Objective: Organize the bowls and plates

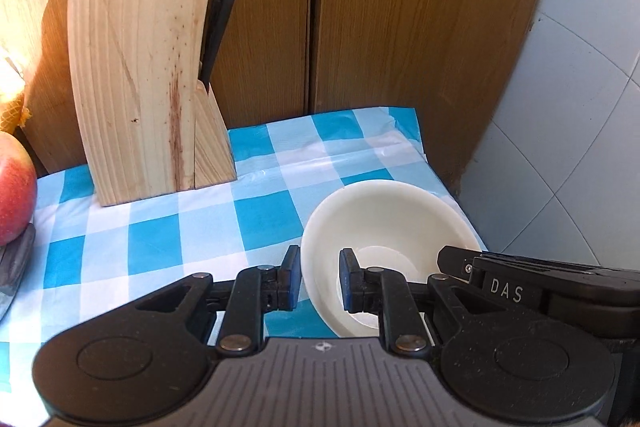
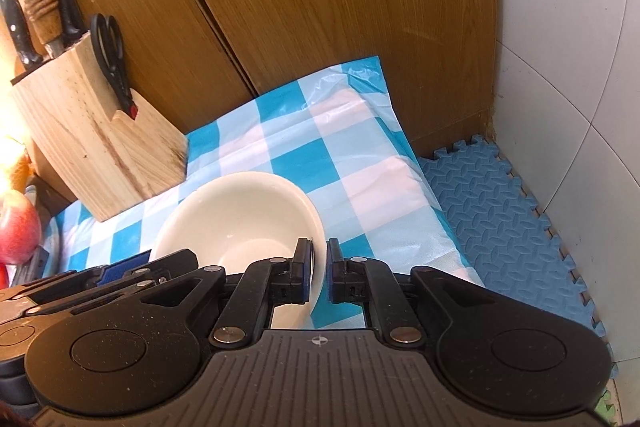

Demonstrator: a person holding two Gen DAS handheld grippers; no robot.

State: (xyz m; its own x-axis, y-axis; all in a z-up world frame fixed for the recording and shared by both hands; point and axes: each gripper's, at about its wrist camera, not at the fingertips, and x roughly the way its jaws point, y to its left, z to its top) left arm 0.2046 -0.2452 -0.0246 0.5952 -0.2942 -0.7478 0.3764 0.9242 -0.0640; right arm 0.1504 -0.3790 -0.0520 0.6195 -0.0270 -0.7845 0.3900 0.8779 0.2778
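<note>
Both tools are pinching the same cream bowl (image 1: 384, 223) by its thin rim: the left tool (image 1: 319, 277) is clamping the near-left wall, the right tool (image 2: 319, 274) the right wall, one pad inside and one outside each. The bowl is sitting tilted over the right edge of the desk (image 2: 288, 131). With such narrow bites, uneven pulling risks twisting it free, dropping it toward the blue foam mat (image 2: 496, 203). A checked plastic cloth is covering the desk; a knife block (image 1: 148, 91) is standing against the wooden cabinet doors (image 1: 400, 7), beside a white tiled wall (image 2: 568, 47).
</note>
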